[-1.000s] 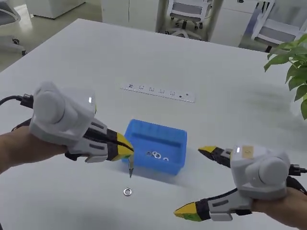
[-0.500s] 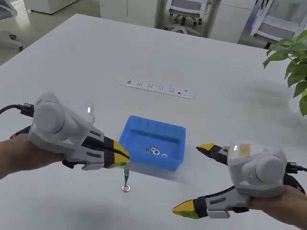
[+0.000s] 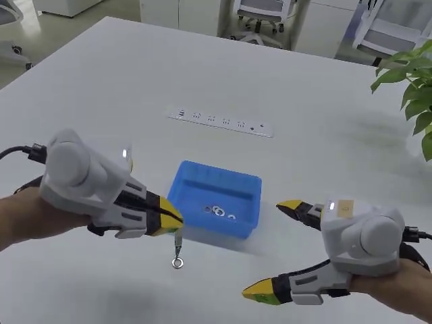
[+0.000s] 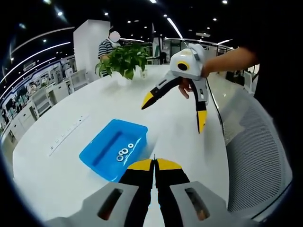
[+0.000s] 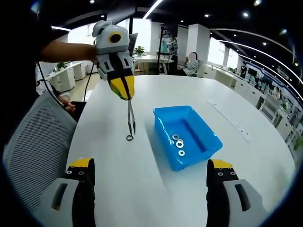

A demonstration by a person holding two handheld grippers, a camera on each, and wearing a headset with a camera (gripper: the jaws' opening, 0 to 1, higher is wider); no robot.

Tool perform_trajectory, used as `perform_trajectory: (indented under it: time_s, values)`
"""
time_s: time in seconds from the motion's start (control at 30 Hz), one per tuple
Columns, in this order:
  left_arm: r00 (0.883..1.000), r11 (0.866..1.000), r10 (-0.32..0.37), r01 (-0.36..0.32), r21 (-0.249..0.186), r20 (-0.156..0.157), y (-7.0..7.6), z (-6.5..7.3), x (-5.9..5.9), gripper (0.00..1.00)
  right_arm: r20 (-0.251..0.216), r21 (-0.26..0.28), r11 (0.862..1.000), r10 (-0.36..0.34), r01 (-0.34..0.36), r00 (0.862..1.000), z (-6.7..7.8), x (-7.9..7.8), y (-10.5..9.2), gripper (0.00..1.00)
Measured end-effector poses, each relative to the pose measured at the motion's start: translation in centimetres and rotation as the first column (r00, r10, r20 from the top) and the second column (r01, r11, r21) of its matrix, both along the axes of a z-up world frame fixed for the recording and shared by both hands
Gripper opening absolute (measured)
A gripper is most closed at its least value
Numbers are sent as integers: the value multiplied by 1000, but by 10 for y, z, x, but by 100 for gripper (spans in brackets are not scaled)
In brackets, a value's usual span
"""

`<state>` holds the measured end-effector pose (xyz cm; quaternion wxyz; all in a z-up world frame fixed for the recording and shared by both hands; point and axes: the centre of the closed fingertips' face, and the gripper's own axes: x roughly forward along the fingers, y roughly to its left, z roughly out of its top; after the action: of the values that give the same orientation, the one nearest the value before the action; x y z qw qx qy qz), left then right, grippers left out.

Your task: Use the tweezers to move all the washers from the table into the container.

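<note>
My left gripper (image 3: 174,214) is shut on thin metal tweezers (image 3: 177,244) that point down at the table. Their tips meet a single steel washer (image 3: 177,263) lying on the white table in front of the blue container (image 3: 239,185); I cannot tell whether they pinch it. The right gripper view has the tweezers (image 5: 130,118) over the washer (image 5: 129,137). Three washers (image 3: 219,213) lie inside the container. My right gripper (image 3: 273,250) hangs open to the container's right, holding nothing. In the left gripper view the shut left gripper (image 4: 154,163) faces the container (image 4: 102,158).
A flat power strip (image 3: 219,123) lies on the table beyond the container. A green plant (image 3: 415,88) stands at the right edge. Office chairs (image 3: 263,17) stand past the far side of the table.
The tweezers' tips have come down and closer to the loose washer, from a gap above it to right at it. My right gripper has stayed open in place.
</note>
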<state>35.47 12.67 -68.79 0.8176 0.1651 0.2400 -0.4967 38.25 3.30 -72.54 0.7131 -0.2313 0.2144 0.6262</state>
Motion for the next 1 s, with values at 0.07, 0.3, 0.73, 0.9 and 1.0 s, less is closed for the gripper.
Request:
perform_trajectory:
  time_s: [0.07,0.3,0.73,0.9,1.0]
  values:
    - [1000,1000,-1,1,4,-2,0,-1,0,5,0,-2,1000,1,-1,1000,0,0,0,99]
    - [1000,1000,-4,4,3,-17,0,-6,-5,5,4,4,1000,0,0,1000,1,1,2,99]
    - [1000,1000,-16,16,20,-24,2,-7,-5,5,16,24,998,54,-55,998,6,-4,10,88]
    - [999,999,-25,26,35,-25,3,-7,-4,5,24,15,993,114,-115,993,4,-10,18,77]
    - [999,999,-27,28,36,-29,3,-7,-5,5,34,18,989,144,-145,989,5,-12,25,72]
